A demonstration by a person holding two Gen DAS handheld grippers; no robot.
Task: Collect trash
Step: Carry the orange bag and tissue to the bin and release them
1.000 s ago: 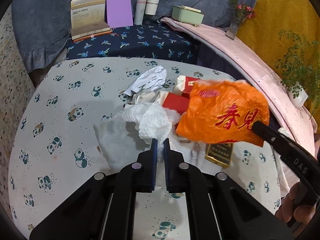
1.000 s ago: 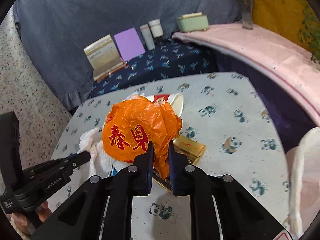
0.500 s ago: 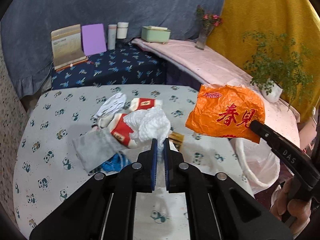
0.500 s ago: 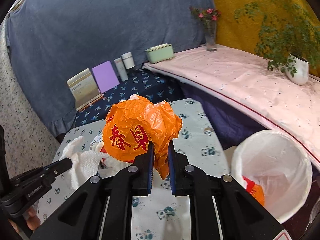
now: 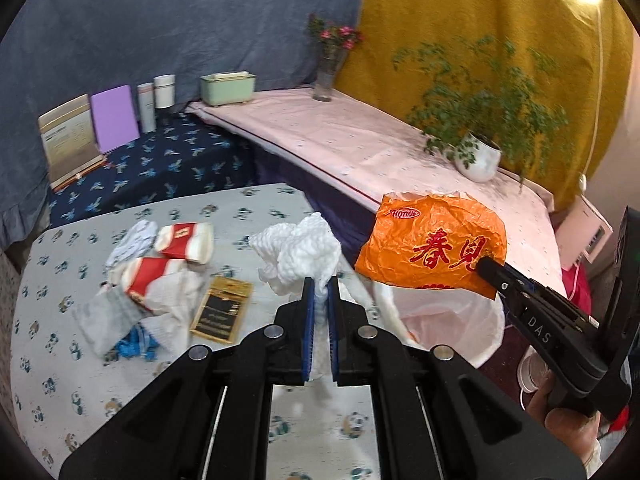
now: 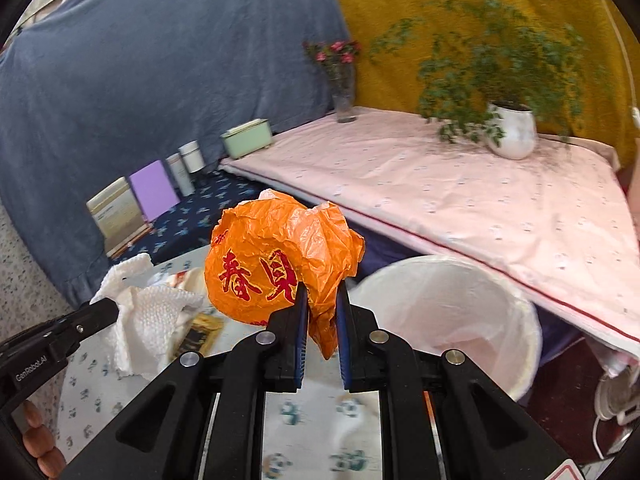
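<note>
Left gripper (image 5: 319,286) closed on white tissue wad (image 5: 298,254), held at frame centre above panda-cloth table (image 5: 60,360). Right gripper (image 6: 322,300) clamped on crumpled orange bag (image 6: 276,264), seen left of white-lined bin (image 6: 452,312) at lower right

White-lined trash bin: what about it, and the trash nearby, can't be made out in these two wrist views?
- White-lined trash bin: right wrist view, its bottom lies behind the right claw.
- Same bin, left wrist view: the crumpled orange plastic bag covers its opening.
- Flat gold and black packet: print too small to read.
- Crumpled white paper towel: its lower end is hidden inside the left claw.
</note>
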